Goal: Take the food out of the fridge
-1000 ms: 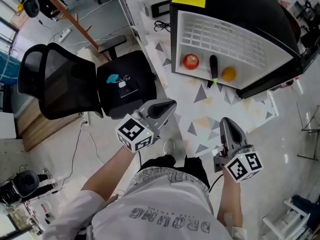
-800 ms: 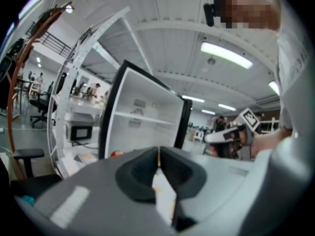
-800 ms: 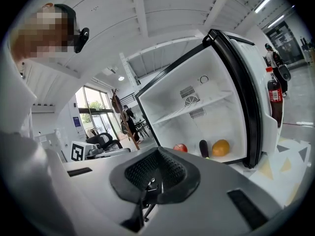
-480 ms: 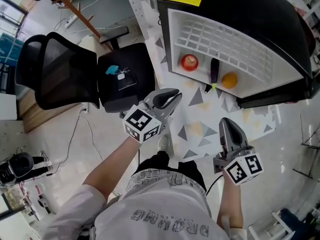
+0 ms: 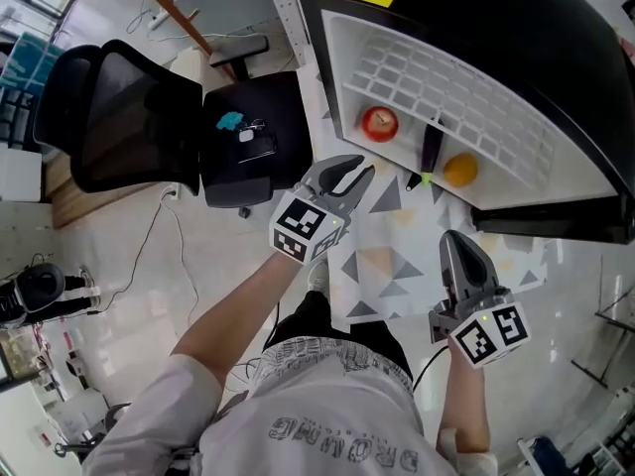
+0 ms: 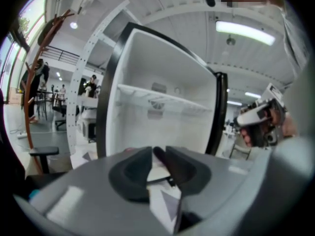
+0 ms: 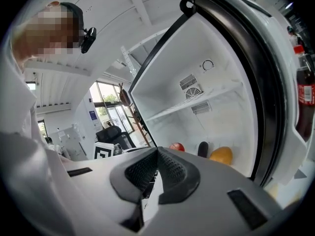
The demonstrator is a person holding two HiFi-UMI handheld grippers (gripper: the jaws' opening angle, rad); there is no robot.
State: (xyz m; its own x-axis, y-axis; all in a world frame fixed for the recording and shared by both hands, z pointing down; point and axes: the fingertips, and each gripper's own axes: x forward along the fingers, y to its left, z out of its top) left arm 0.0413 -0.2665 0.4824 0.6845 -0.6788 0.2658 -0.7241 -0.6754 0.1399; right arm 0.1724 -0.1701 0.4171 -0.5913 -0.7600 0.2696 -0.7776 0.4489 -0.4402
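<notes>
While the person in a white printed T-shirt (image 5: 337, 419) stood over a pale floor mat patterned with grey triangles (image 5: 389, 266), both hand-held tools pointed toward an open fridge. The left claw (image 5: 355, 175), grey with dark pads, was opening: in the left gripper view its jaws (image 6: 158, 152) stood a little apart at the tips, with nothing between them. It hung over the mat's near edge, just short of the fridge's front. The right claw (image 5: 452, 238) sat lower in the head view, farther from the fridge, and in the right gripper view its ribbed pads (image 7: 156, 152) met tip to tip on nothing.

Beyond them stood the black-cased fridge with a white interior (image 5: 466, 87), its door swung wide. On the bottom of its compartment, under a white shelf, lay three pieces of food in a row: a red round fruit (image 5: 378, 122), a dark oblong vegetable (image 5: 431, 147) in the middle, and an orange round fruit (image 5: 459, 171). No claw touched any of them. A cola bottle with a red label (image 7: 305, 90) stood at the right gripper view's right edge. To the left of the fridge in the head view sat a black mesh-backed office chair (image 5: 129, 127).
</notes>
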